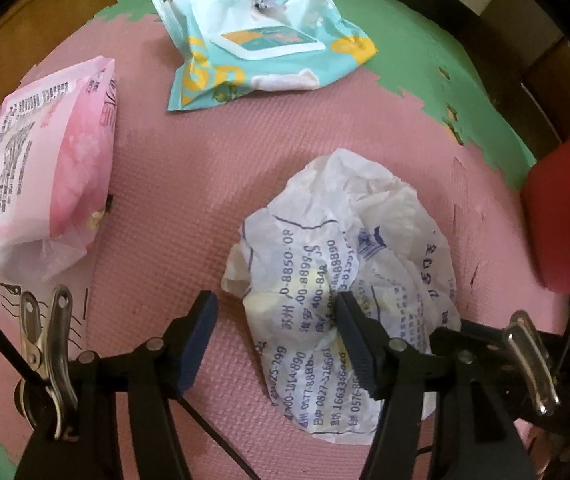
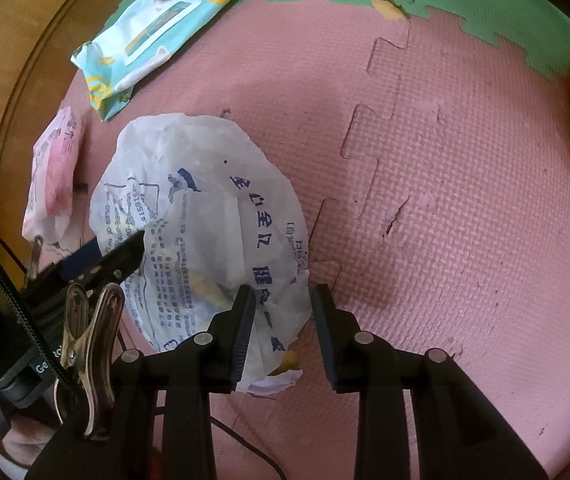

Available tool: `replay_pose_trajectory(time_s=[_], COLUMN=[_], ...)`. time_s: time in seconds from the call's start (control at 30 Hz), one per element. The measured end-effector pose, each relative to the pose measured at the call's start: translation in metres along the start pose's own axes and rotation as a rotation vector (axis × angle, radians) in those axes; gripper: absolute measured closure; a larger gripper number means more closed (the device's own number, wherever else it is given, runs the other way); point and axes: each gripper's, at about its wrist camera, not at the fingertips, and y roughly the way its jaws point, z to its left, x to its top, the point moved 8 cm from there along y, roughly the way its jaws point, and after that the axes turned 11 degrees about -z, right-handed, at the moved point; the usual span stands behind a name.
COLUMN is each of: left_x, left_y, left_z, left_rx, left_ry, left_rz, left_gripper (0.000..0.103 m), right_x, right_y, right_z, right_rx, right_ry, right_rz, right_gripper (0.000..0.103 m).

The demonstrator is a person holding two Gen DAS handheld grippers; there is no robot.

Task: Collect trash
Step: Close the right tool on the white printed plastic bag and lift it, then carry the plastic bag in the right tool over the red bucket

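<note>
A crumpled white plastic bag (image 1: 341, 264) printed with blue text lies on the textured pink foam mat (image 1: 205, 168). The left tool (image 1: 277, 312) hangs released at the frame's bottom, one finger over the bag. The right tool (image 2: 281, 312), also released, straddles the bag's lower edge. The bag's contents are hard to make out

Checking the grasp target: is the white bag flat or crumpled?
Crumpled. The white bag lies bunched on the pink mat, creased, its blue print warped by folds. Something yellowish shows inside.
</note>
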Motion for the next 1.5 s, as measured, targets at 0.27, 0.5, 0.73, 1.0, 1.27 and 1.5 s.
replay_pose_trajectory(time_s=[0.27,0.5,0.73,1.0,1.27,1.5], left_x=[-0.001,-0.001,0.0,0.006,0.005,0.007], left_y=[-0.002,-0.008,-0.027,-0.067,-0.102,-0.156], left_z=[-0.01,-0.025,-0.023,-0.023,-0.028,-0.039], left_rx=[-0.013,-0.031,-0.089,-0.155,-0.164,-0.17], left_ry=[0.06,0.131,0.076,-0.032,-0.034,-0.008], left_rz=[-0.023,-0.048,-0.062,-0.112,-0.178,-0.313], left_gripper=[0.058,0.073,0.086,0.088,0.089,0.09], right_x=[0.004,-0.002,-0.004,-0.007,-0.02,-0.03], right_y=[-0.009,-0.017,-0.045,-0.084,-0.11,-0.151], right_z=[-0.012,-0.021,-0.004,0.001,0.016,0.031], right_rx=[0.005,0.044,-0.009,-0.002,-0.002,0.017], right_ry=[0.045,0.121,0.019,-0.002,-0.031,-0.069], right_rz=[-0.008,0.009,-0.094,-0.187,-0.26,-0.372], right_gripper=[0.079,0.093,0.094,0.095,0.095,0.095])
